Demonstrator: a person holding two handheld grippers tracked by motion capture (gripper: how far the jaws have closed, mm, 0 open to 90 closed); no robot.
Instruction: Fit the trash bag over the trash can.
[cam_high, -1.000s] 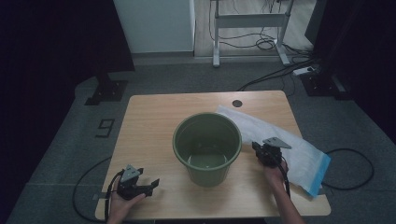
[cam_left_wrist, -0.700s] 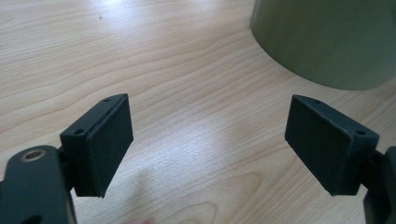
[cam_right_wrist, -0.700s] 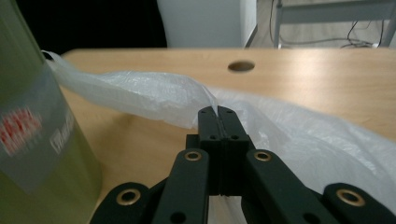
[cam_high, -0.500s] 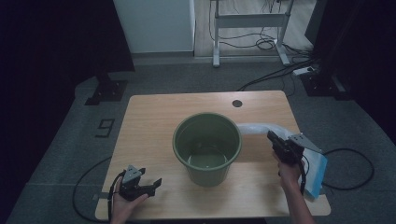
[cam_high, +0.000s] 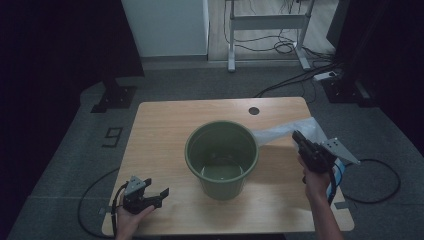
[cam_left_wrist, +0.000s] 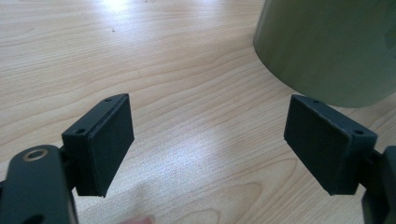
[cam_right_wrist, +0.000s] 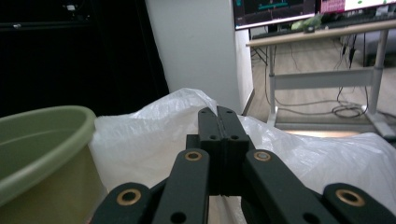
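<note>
Wooden desk (cam_high: 165, 130) has bare room left of the bucket (cam_high: 222, 155). At its near left edge the left hand-held gripper (cam_high: 159, 194) rests, jaws wide, gripping nothing. Right of the bucket, the right hand-held gripper (cam_high: 296, 137) is clamped on the white bag (cam_high: 285, 133), lifted by the rim. Beyond lies grey floor (cam_high: 190, 85).

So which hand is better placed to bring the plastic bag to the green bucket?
The right. Its gripper is shut on the white plastic bag, raised beside the green bucket. The left gripper rests open at the table edge.
</note>
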